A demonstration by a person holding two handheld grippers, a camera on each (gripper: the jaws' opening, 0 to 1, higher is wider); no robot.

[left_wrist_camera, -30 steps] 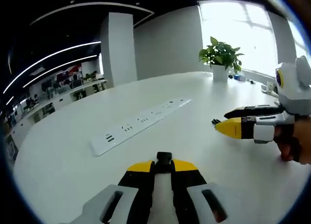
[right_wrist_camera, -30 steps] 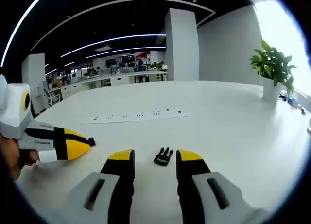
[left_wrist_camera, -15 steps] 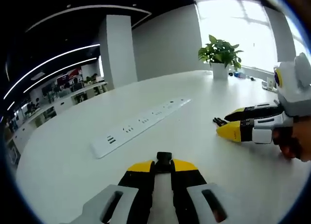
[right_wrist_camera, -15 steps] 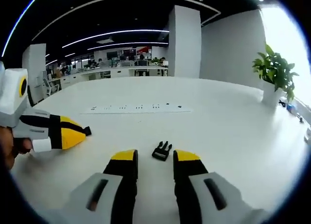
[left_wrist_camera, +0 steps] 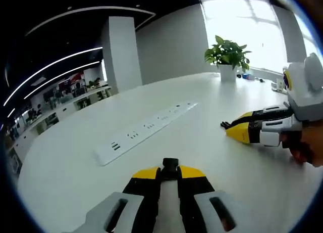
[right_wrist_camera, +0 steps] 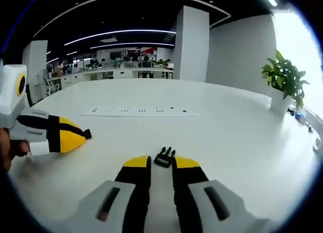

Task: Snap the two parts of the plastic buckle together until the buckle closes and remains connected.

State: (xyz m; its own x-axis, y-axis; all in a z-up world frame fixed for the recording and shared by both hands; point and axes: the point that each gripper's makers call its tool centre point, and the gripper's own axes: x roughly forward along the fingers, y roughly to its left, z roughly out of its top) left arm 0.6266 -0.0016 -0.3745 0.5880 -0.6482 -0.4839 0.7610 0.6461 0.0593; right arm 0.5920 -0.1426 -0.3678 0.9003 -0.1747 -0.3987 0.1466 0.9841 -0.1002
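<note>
Left gripper view: the left gripper (left_wrist_camera: 169, 173) is clamped on a black socket (left_wrist_camera: 170, 166) low over the white worktop (left_wrist_camera: 75, 172), a power strip (left_wrist_camera: 146, 129) beyond and a plant (left_wrist_camera: 228, 56) far right. Right gripper view: the right gripper (right_wrist_camera: 161, 163) has narrowed around the pronged clip (right_wrist_camera: 164, 156) on the worktop, whether gripping I cannot tell.

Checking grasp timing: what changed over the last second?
The right gripper narrowed its jaws around the pronged buckle half, now at their tips; contact unclear. The left gripper stayed shut on the other half. Power strip and plant unchanged.
</note>
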